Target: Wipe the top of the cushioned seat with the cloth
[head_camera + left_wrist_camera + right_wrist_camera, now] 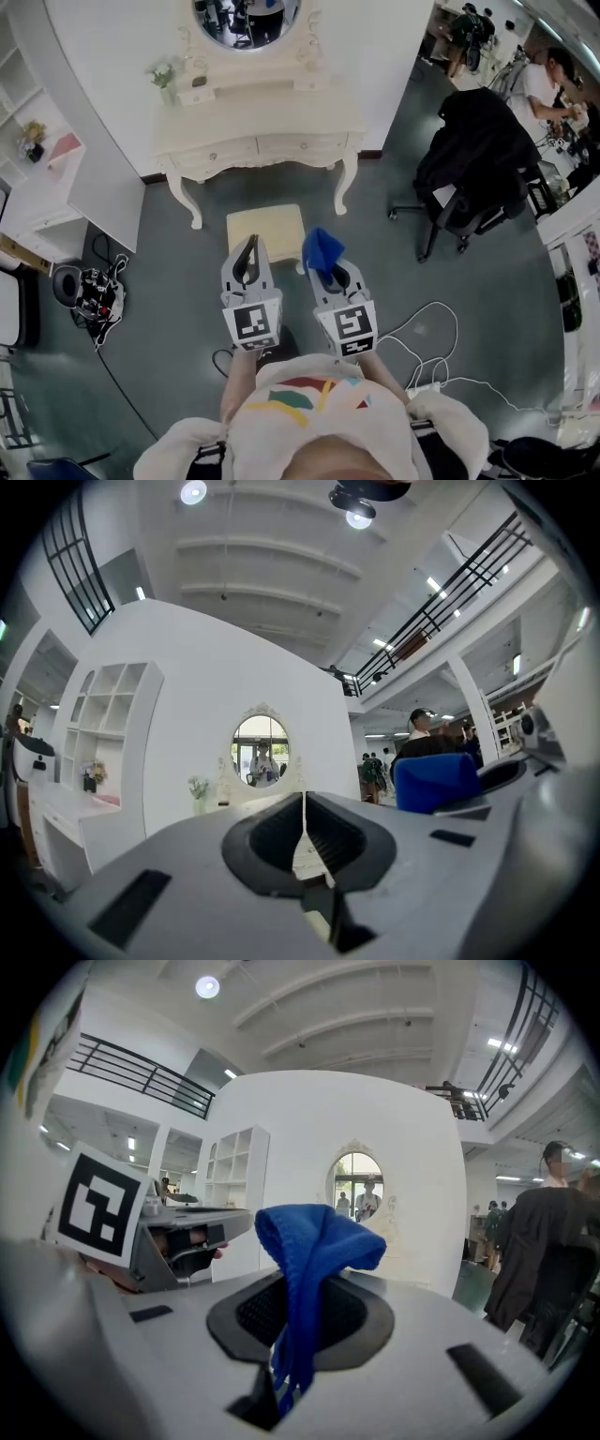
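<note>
The cream cushioned seat [265,228] stands on the floor in front of the white dressing table [258,141]. My right gripper [324,265] is shut on a blue cloth [322,248], which sticks up from its jaws [314,1241] just off the seat's near right corner. The left gripper [247,255] is shut with nothing in it, over the seat's near edge. In the left gripper view the left gripper [304,803] points toward the oval mirror [260,752], with the blue cloth [434,780] at its right.
A black office chair [469,169] draped with a dark coat stands to the right. White cables [427,347] lie on the floor near my right side. A black bundle of gear [94,291] sits at the left by white shelves [37,178]. People work at the far right.
</note>
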{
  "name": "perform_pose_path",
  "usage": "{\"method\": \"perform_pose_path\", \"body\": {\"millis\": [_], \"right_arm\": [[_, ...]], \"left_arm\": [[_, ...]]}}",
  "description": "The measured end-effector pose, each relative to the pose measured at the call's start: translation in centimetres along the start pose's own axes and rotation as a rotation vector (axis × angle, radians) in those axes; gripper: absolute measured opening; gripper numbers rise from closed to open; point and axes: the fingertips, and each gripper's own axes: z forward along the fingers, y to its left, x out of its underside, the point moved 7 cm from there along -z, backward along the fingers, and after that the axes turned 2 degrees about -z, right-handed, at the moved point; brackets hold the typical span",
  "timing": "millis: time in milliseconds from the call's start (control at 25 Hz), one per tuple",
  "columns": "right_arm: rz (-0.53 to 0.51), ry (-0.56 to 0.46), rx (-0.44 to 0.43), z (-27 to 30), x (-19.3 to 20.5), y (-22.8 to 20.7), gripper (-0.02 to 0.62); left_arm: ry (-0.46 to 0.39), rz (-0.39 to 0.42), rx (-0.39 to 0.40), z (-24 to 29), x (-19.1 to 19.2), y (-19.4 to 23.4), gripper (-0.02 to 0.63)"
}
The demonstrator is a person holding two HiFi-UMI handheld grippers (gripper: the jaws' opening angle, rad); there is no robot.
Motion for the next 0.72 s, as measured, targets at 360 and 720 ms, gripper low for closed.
{"method": "perform_pose_path", "body": {"millis": [360, 720], "right_arm": [[0.015, -0.004, 0.041, 11.7, -4.1, -2.1, 0.038], [0.04, -0.013, 0.076, 22.5, -6.4, -3.6, 0.04]], "left_arm": [[-0.007, -0.007, 0.011, 9.6, -1.7, 7.4, 0.009], [-0.021, 0.003, 0.013, 18.1, -1.6, 14.4, 0.009]]}}
